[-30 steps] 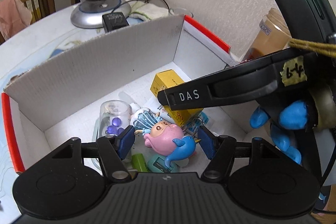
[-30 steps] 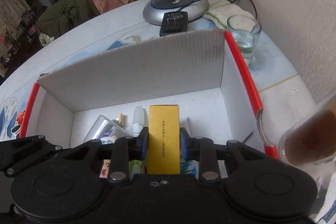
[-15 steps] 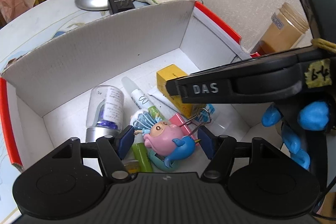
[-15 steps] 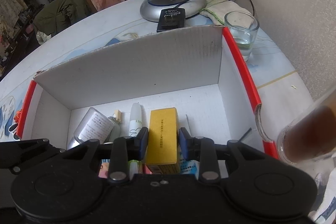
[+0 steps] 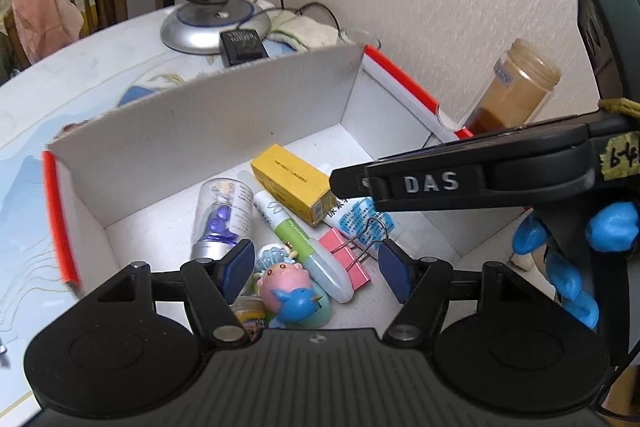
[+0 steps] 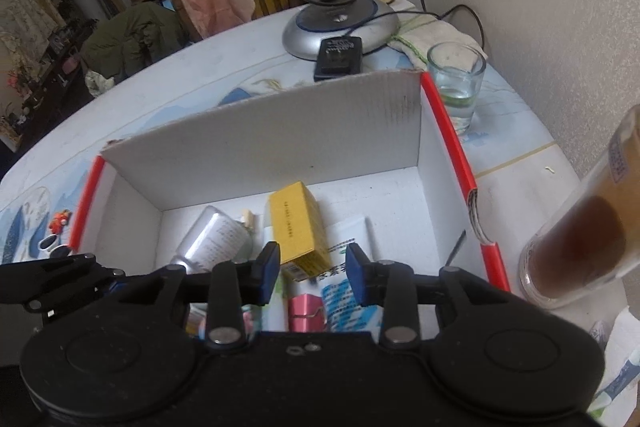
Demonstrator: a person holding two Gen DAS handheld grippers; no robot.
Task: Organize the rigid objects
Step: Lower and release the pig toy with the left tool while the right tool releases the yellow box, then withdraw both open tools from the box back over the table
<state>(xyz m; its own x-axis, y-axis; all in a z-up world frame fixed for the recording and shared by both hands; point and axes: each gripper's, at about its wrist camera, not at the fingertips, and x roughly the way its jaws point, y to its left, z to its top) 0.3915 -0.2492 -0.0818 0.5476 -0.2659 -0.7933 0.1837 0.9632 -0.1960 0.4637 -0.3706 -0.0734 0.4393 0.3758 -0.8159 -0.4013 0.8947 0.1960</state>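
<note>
A white cardboard box (image 5: 208,131) with red rims holds the objects. In it lie a yellow carton (image 5: 292,183), a clear bottle (image 5: 222,215), a white-green tube (image 5: 296,239), a pink binder clip (image 5: 348,259) and a pink-and-blue figurine (image 5: 286,285). My left gripper (image 5: 316,271) hovers above the figurine, jaws opening, pads touching nothing. My right gripper (image 6: 313,271) is over the near end of the yellow carton (image 6: 298,227), jaws opening, pads clear of the carton's sides. One of its fingers (image 5: 400,183) crosses the left wrist view.
Behind the box (image 6: 280,131) stand a lamp base (image 6: 340,23), a black adapter (image 6: 338,57) and a glass of water (image 6: 456,83). A jar of brown powder (image 6: 580,239) stands right of the box beside the wall. Blue-gloved fingers (image 5: 612,223) hold the right gripper.
The right gripper has let go of the yellow carton, which now lies slanted on the box floor. Both grippers have risen and drawn back a little from the box.
</note>
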